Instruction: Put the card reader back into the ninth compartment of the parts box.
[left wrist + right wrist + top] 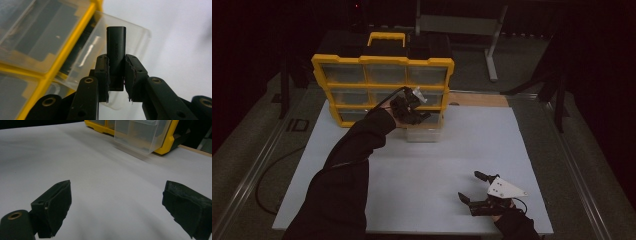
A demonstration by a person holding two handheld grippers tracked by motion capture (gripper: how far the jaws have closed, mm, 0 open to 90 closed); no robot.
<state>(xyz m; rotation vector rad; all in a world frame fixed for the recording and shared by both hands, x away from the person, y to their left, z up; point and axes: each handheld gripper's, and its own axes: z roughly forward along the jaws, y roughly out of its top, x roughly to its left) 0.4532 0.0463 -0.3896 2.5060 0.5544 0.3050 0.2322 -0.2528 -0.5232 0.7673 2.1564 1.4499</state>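
Observation:
A yellow-framed organiser case [382, 85] with clear drawers stands upright at the back of the white board. One clear drawer [424, 134] is pulled out at its lower right. My left gripper [414, 107] hovers above that drawer, shut on a small black plug-like adapter [116, 53] that stands up between the pads. In the left gripper view the open clear drawer [136, 42] lies just beyond the adapter. My right gripper [479, 189] rests near the board's front right, jaws wide apart and empty; its pads [56, 206] frame bare board, with the clear drawer [138, 135] far off.
The white board [437, 170] covers the table's middle. A strip of bare wood [477, 100] shows behind it at the right. A cable [267, 180] loops off the board's left edge. A grey metal stand [462, 25] is behind the case.

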